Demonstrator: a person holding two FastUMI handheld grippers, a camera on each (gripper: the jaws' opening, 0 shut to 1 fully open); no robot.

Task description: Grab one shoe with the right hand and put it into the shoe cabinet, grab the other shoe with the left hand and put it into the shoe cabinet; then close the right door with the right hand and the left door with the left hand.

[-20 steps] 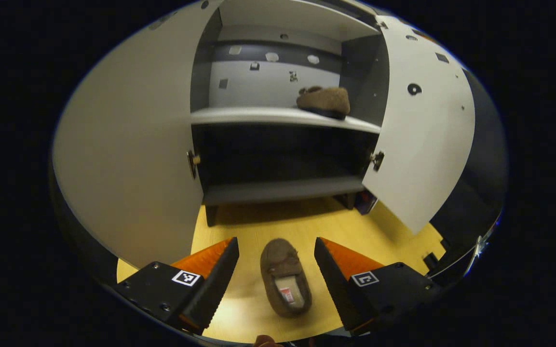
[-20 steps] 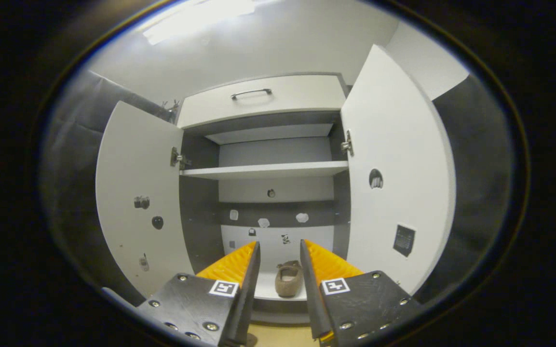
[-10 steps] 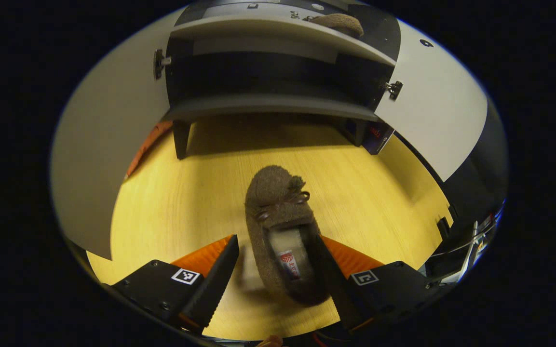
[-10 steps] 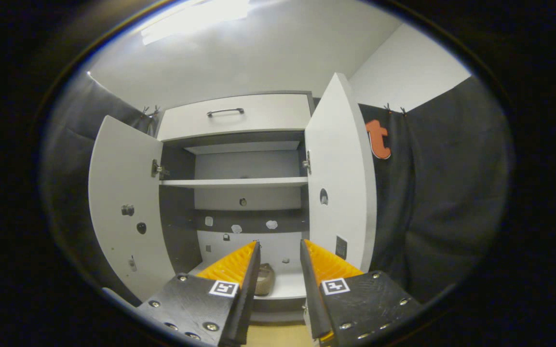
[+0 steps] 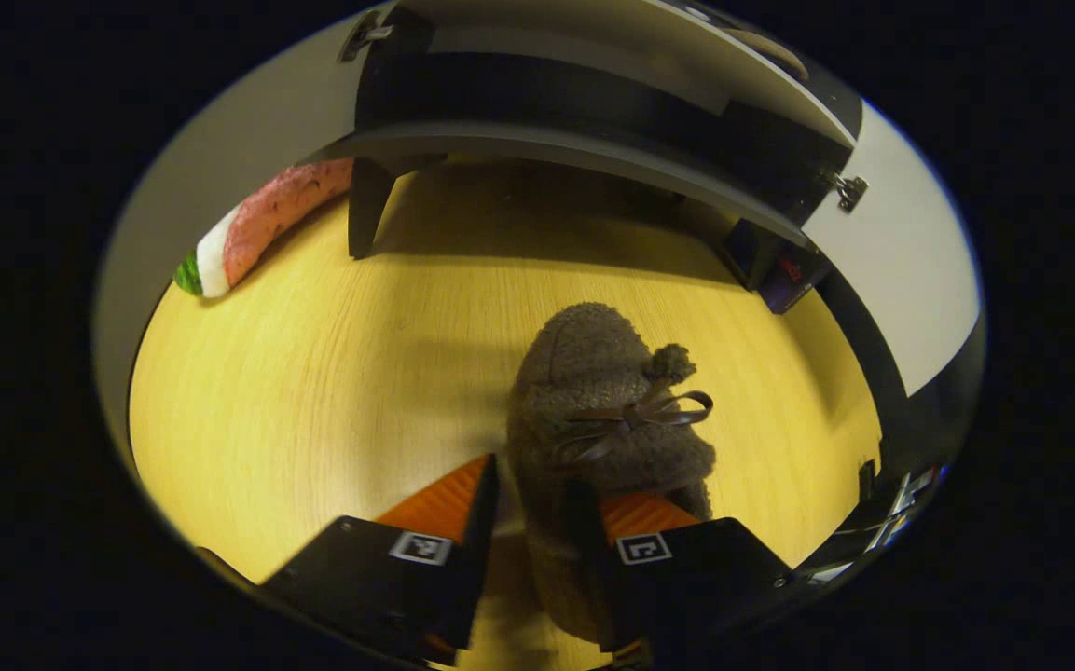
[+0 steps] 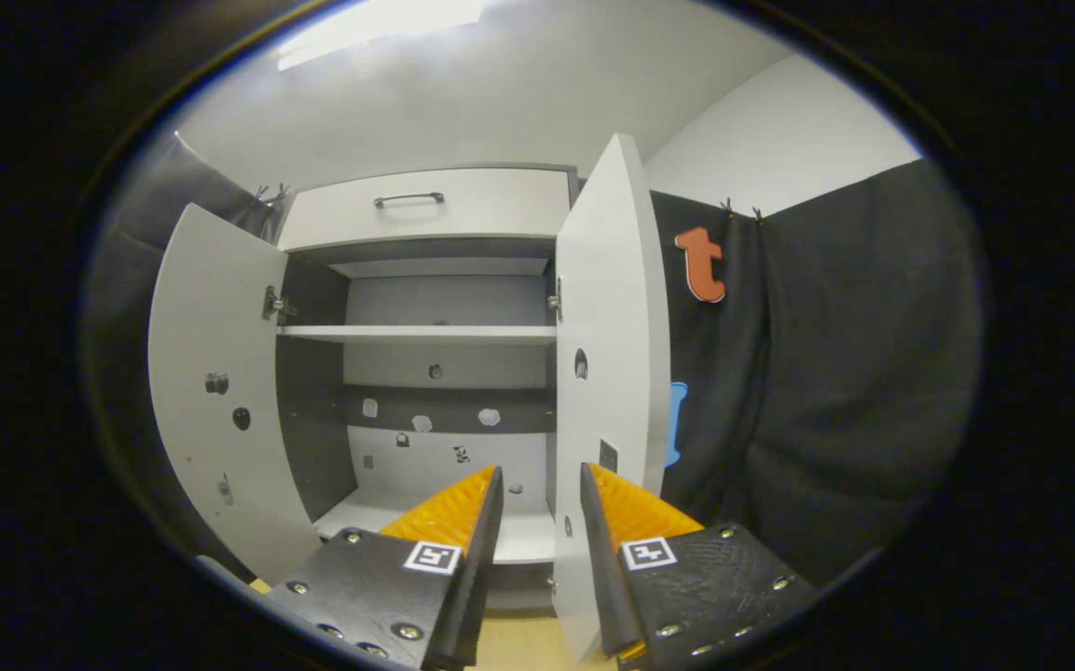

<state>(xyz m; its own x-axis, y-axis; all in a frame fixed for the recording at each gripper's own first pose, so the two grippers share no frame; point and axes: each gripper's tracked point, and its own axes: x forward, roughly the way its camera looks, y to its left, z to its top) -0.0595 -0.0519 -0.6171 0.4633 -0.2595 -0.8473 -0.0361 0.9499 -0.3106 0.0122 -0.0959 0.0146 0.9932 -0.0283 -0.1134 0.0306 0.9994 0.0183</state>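
Note:
A brown fuzzy slipper [image 5: 607, 401] with a small bow lies on the yellow wooden floor [image 5: 313, 373] in front of the shoe cabinet [image 5: 537, 149]. My left gripper [image 5: 532, 473] is low over its heel end, and both fingers are drawn in against it. The other slipper [image 5: 773, 48] peeks over the white shelf at the top of the left gripper view. In the right gripper view the cabinet stands with its left door [image 6: 211, 391] and right door [image 6: 607, 373] swung out. My right gripper [image 6: 540, 475] hangs before the right door's edge, fingers apart with nothing between them.
A pink, white and green wedge-shaped thing [image 5: 257, 228] lies on the floor by the left door. A dark box [image 5: 784, 275] sits under the cabinet's right corner. Cables [image 5: 891, 522] run along the floor's right edge. A drawer with a handle [image 6: 408, 198] tops the cabinet.
My left gripper has dropped down and forward onto the floor slipper, and its fingers have closed in on it. My right gripper has drawn back and swung right, toward the right door's edge.

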